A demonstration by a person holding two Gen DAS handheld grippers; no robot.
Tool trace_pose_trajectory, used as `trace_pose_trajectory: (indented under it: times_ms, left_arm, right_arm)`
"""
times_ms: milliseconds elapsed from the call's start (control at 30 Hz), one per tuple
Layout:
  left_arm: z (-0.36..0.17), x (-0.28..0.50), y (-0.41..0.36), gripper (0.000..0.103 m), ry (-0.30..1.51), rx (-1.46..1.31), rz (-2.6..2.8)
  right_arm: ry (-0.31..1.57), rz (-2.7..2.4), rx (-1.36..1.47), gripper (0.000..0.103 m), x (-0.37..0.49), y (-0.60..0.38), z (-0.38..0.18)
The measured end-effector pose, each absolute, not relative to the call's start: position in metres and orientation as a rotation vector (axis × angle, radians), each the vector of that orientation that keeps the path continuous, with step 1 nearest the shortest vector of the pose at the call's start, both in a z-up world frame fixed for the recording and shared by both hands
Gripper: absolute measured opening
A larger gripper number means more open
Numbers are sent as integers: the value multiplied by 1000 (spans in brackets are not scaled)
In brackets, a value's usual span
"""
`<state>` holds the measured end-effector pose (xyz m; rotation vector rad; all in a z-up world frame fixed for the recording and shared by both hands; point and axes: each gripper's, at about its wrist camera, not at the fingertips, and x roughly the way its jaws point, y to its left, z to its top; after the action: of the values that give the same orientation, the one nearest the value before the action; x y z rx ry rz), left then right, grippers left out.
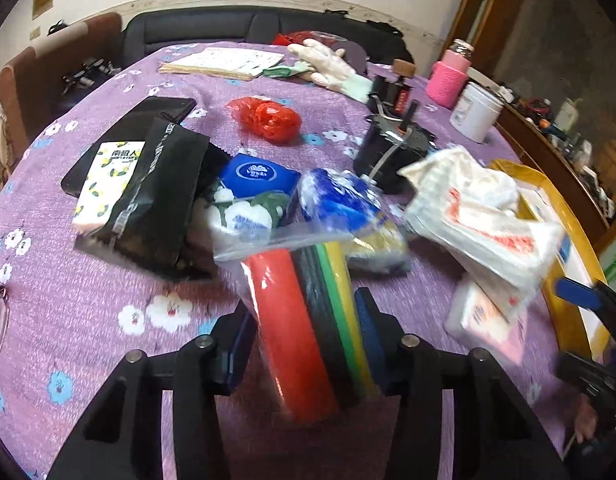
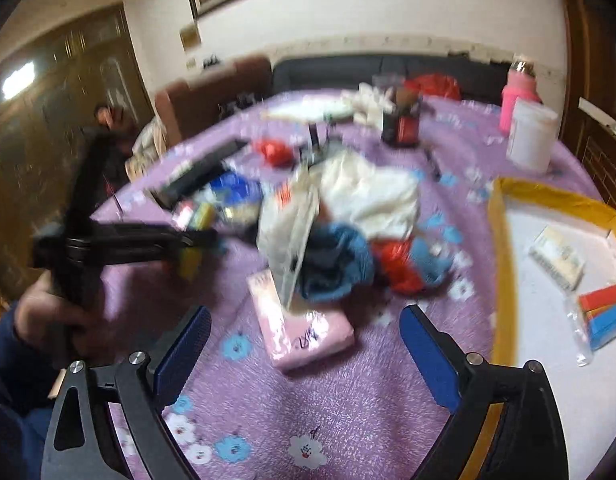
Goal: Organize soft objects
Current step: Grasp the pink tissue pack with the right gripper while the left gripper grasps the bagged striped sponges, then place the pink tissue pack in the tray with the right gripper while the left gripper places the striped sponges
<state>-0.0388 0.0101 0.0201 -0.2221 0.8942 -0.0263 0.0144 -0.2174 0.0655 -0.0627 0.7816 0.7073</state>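
My left gripper (image 1: 306, 338) is shut on a clear pack of coloured sponges (image 1: 296, 332), red, dark, green and yellow, with a blue pad pressed against each side. The pack lies on the purple flowered tablecloth (image 1: 108, 272). In the right wrist view my right gripper (image 2: 306, 316) stands open and low over the table, with a pink tissue pack (image 2: 308, 332) just ahead of its fingertips and untouched. Behind that pack is a blurred heap: a white plastic bag (image 2: 368, 192), a blue cloth (image 2: 336, 256) and a red bag (image 2: 400, 264). The left gripper (image 2: 148, 240) shows at the left there.
A yellow-rimmed white tray (image 2: 498, 264) at the right holds a sponge pack (image 2: 600, 312) and a tissue pack (image 2: 556, 260). A black pouch (image 1: 164, 204), blue tissue packs (image 1: 260, 178), a red bag (image 1: 268, 118), a white jar (image 1: 478, 114) and a pink bottle (image 1: 448, 80) crowd the table.
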Motion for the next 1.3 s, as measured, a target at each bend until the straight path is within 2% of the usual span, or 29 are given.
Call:
trace_pose_trajectory:
  times_ms: [133,167,200,267,300,400,667,833,867,933,1000,1067,1100,1167,1200,1300]
  left_arm:
    - [22,-50,9,46,867,-222,-78]
    - [22,-50,10,46,863,-228,-87]
    - [23,-50,10,46,854,-230,-93]
    - [24,-51,9,46,845,-226,-97]
    - [24,-51,8,46,844,-222,-101]
    - [25,-51,7,46,833,-217,-107]
    - [26,-53,7,46,828,-217,-127]
    - [21,-50,2,46,895,-187,-127]
    - [20,-50,0,47,906,-174,-120]
    - [18,-49,-5,65,932,-150,-116]
    - [16,-49,-10,74,955,-114,-95]
    - [14,-49,-14,74,961,-93,-92]
    - [14,-49,-14,73,962,-87,-91]
    - [14,-49,-16,44,959,-50,-69]
    - [15,-49,-19,39,955,-13,-51]
    - [16,-53,-18,38,946,-16,-63]
  right_arm:
    - [857,724,-67,98,31,-205,47]
    - [868,705,-82,94,36,-201,42]
    - [875,693,-96,83,39,-198,38]
    - [908,692,-118,67,46,-190,30]
    - [901,681,-135,62,43,-188,29]
    - [858,689,-198,57,32,-180,36]
    - [828,831,-213,55,-8,-169,50]
    - [812,831,-228,55,-17,-172,56]
    - [812,822,-230,55,-18,-173,56]
    - [815,814,-227,55,-19,-177,55]
    - [820,805,-221,55,-19,-181,53]
    - [826,801,-217,55,-20,-185,51]
    - [831,796,-210,55,-20,-188,50]
    - [835,789,-201,55,-21,-193,49]
    - [834,785,-197,55,-22,-195,49]
    - [829,776,-174,55,-24,-204,51]
